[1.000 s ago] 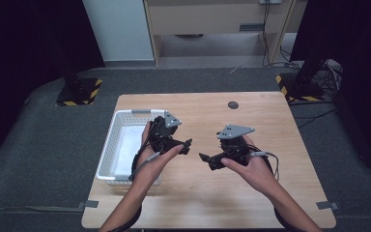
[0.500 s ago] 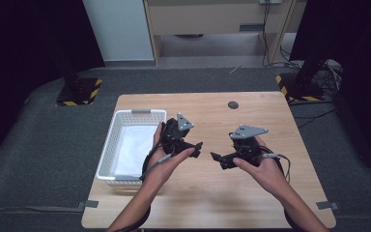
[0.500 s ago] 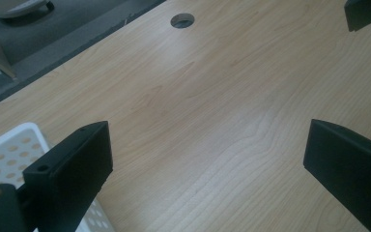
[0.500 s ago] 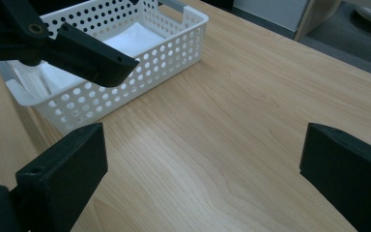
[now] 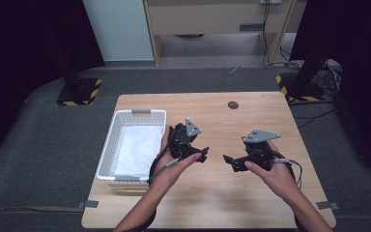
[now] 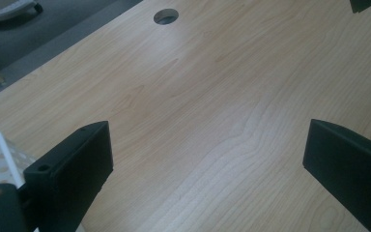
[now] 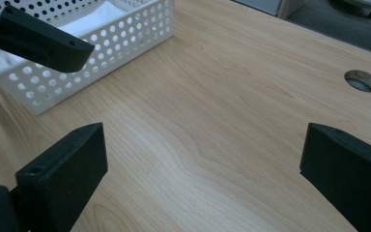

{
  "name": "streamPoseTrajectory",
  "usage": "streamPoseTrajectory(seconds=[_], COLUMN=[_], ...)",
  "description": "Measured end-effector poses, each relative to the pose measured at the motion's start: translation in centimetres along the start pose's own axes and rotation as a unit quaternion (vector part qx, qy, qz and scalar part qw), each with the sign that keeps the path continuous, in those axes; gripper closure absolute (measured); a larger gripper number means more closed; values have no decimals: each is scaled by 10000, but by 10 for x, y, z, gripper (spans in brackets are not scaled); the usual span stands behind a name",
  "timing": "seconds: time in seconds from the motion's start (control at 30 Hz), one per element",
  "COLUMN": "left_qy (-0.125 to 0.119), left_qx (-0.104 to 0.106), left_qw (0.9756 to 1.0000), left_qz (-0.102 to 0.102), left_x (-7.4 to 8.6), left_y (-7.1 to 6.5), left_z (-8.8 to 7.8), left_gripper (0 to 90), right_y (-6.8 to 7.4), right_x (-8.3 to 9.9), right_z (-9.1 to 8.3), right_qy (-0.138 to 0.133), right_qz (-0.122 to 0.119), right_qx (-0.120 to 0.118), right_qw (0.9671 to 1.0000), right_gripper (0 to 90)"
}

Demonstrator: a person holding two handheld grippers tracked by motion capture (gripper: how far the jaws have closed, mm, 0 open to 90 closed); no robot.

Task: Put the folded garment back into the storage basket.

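Observation:
My left gripper [image 5: 202, 154] hovers over the middle of the wooden table [image 5: 212, 203], just right of a white perforated basket [image 5: 107, 150]. Its jaws point right and stand wide apart with nothing between them. My right gripper [image 5: 231, 162] faces it from the right, and its jaws point left, also spread and empty. A small gap separates the two sets of tips. In the left gripper view the left gripper [image 6: 207, 140] frames bare wood. In the right gripper view the right gripper [image 7: 204, 140] also frames bare wood, with the basket [image 7: 125, 38] beyond.
Something white and flat [image 5: 137, 150] lies inside the basket. A round cable hole [image 5: 233, 104] sits near the table's far edge. Dark floor surrounds the table, with stand bases and cables at the far left and right.
Both hands have shifted to the right and slightly toward the near edge. The left gripper has moved away from the basket. Both pairs of jaws stay spread.

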State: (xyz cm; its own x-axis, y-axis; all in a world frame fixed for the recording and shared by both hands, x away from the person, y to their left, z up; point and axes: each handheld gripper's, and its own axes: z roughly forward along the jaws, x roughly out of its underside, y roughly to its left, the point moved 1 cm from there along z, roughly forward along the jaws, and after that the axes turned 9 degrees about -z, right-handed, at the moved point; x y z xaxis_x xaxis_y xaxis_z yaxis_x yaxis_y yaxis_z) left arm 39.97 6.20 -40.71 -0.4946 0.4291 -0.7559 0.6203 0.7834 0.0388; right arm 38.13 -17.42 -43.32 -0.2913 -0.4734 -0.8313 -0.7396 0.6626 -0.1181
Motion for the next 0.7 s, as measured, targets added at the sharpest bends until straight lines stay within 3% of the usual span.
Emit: streamPoseTrajectory(seconds=[0.7], left_qy=[143], left_qx=[162], left_qw=[9998], left_qz=[32], left_x=[9], left_y=[-17], left_z=[27], left_gripper=[29], right_y=[-19], right_x=[38], right_z=[-8], right_qy=[184], right_qz=[319], right_qx=[187], right_qw=[9991], right_gripper=[25])
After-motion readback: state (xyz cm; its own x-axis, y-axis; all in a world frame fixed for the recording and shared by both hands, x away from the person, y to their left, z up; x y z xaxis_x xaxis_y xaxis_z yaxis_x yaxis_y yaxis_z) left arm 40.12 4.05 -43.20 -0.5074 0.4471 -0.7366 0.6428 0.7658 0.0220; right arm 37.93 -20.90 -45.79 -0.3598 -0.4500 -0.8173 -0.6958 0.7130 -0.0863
